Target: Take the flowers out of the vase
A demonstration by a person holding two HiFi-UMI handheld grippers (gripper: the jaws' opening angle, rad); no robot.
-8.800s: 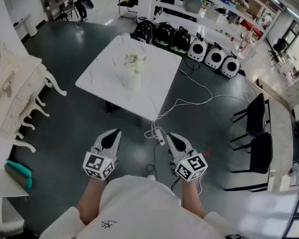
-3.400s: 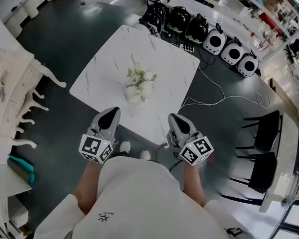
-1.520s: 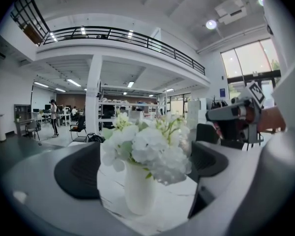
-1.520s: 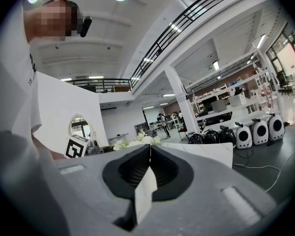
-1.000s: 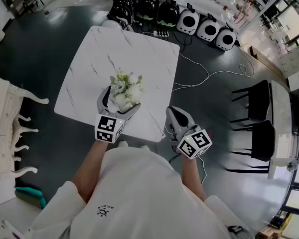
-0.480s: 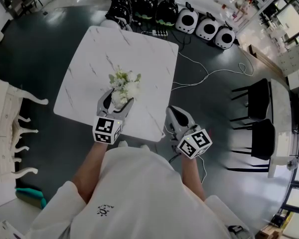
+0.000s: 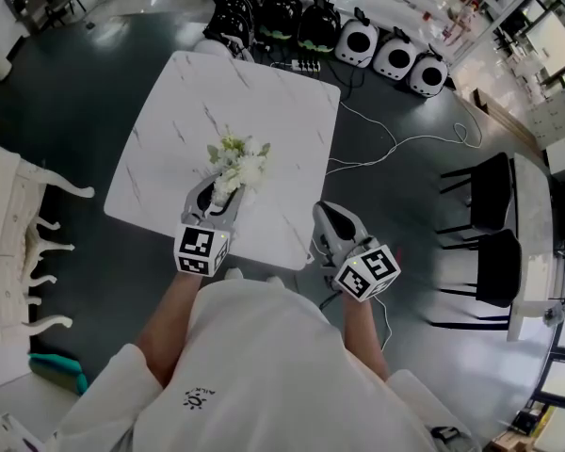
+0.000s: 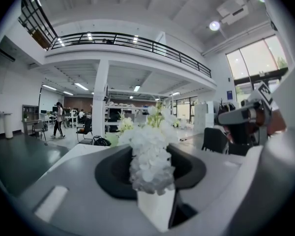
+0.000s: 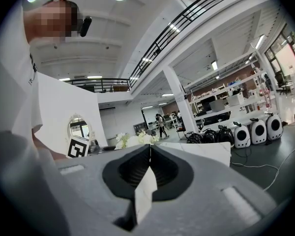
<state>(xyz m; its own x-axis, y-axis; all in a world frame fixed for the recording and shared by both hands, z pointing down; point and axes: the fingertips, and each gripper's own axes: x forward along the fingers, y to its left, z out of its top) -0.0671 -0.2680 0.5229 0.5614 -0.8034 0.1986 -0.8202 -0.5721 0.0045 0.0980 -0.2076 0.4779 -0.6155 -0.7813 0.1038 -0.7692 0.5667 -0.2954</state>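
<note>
A bunch of white and pale green flowers [image 7: 237,163] stands near the front of the white marble table [image 7: 169,111]. My left gripper [image 7: 218,194] reaches level into the bunch's lower part. Its jaws are closing, with the blooms [image 8: 150,151] filling the gap between them and touching both black pads. The vase is hidden under the blooms and the jaws. My right gripper [image 7: 325,217] hangs off the table's front right corner, shut with nothing in it [image 9: 148,154]; from there the flowers [image 9: 137,140] show far off to the left.
Black bags [image 7: 278,12] and white round carriers [image 7: 393,56] line the floor behind the table. White cables [image 7: 395,144] trail across the dark floor at right, near two black chairs [image 7: 485,186]. A white carved piece of furniture [image 7: 19,224] stands at left.
The left gripper's jaws went from wide open around the bunch to narrow against it. The left hand barely shifted; the right gripper kept still.
</note>
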